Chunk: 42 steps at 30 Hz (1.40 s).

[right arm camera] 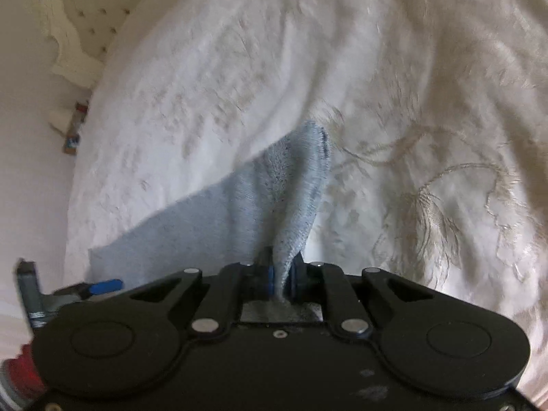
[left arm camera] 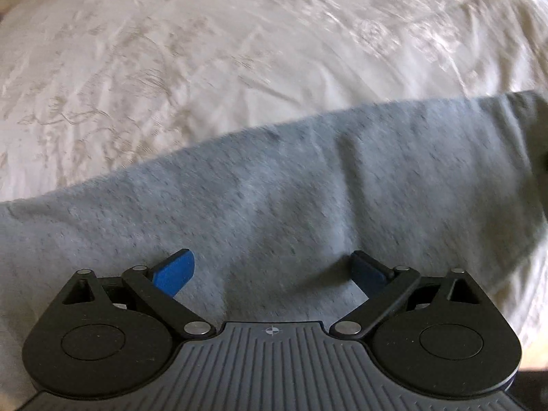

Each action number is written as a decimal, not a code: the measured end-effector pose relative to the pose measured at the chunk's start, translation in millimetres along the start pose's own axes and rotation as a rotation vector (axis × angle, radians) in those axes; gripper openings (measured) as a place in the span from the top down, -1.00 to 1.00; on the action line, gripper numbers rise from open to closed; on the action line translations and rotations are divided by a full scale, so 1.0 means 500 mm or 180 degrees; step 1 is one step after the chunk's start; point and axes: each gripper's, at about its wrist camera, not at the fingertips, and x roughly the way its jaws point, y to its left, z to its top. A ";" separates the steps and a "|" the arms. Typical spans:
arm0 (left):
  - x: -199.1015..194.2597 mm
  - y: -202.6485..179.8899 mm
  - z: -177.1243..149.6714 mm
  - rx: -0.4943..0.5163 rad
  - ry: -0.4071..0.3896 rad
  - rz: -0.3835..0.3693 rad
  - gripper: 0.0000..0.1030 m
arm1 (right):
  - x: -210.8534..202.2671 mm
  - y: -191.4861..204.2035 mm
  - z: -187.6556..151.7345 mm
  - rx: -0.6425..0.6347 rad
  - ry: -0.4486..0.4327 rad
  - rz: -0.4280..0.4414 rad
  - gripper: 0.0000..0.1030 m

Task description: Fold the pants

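Pinched between the right gripper's (right arm camera: 281,282) closed fingers is a fold of the grey pants (left arm camera: 274,205), lying on the embroidered white bedspread (left arm camera: 205,51); left gripper (left arm camera: 272,272) hovers open, seemingly just above them.

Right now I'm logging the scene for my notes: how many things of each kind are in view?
Grey pants: 1
White embroidered bedspread: 1
Grippers: 2, left gripper and right gripper
Tufted headboard: 1
Total: 5
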 end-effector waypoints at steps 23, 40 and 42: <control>-0.078 0.302 -0.089 -0.0666 -0.0288 -0.0620 -0.96 | -0.031 0.656 -0.155 -0.1164 -0.0452 0.0099 0.80; -0.121 0.584 -0.249 -0.1133 -0.0354 -0.0400 -0.96 | 0.347 0.878 -0.434 -0.1463 -0.0014 -0.0141 0.13; -0.132 0.578 -0.237 -0.1119 -0.0440 -0.0470 -0.96 | 0.298 0.871 -0.429 -0.1485 -0.0128 -0.0125 0.13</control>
